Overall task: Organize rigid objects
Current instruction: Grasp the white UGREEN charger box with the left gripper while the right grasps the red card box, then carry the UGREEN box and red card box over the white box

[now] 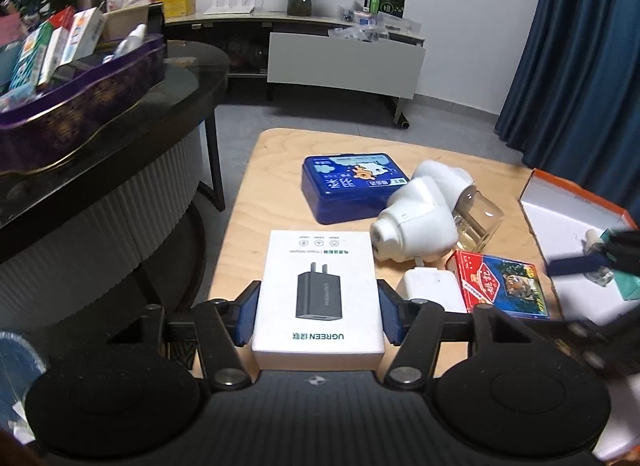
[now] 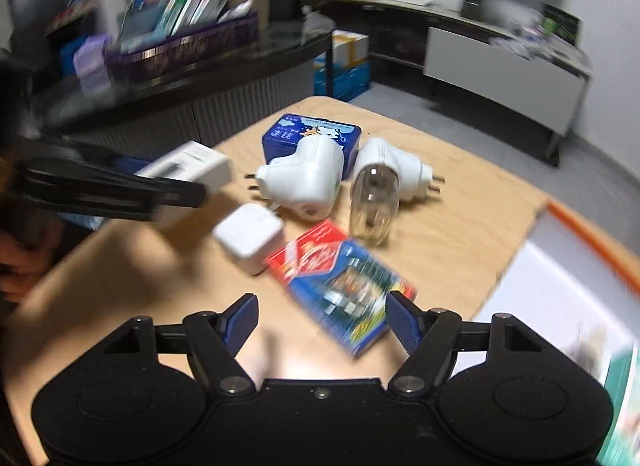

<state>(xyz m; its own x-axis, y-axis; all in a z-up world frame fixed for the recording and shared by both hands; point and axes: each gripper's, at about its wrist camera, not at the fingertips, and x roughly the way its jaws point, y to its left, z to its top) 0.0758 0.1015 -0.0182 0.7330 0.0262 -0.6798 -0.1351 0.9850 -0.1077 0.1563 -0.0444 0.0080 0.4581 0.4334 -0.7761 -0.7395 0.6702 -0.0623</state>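
UGREEN power-adapter box (image 1: pixel 318 294) between left tool (image 1: pixel 318 314) pads

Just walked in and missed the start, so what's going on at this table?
A person is tidying small items with two handheld grippers. The left gripper is clamped on a white UGREEN adapter box. The right gripper is open and empty above the red-and-blue card box. Two white plug-in devices, a blue tin and a white charger lie on the wooden table.

White charger box (image 1: pixel 318 290) clamped between left gripper (image 1: pixel 318 316) jaws above wooden table (image 1: pixel 260 201).
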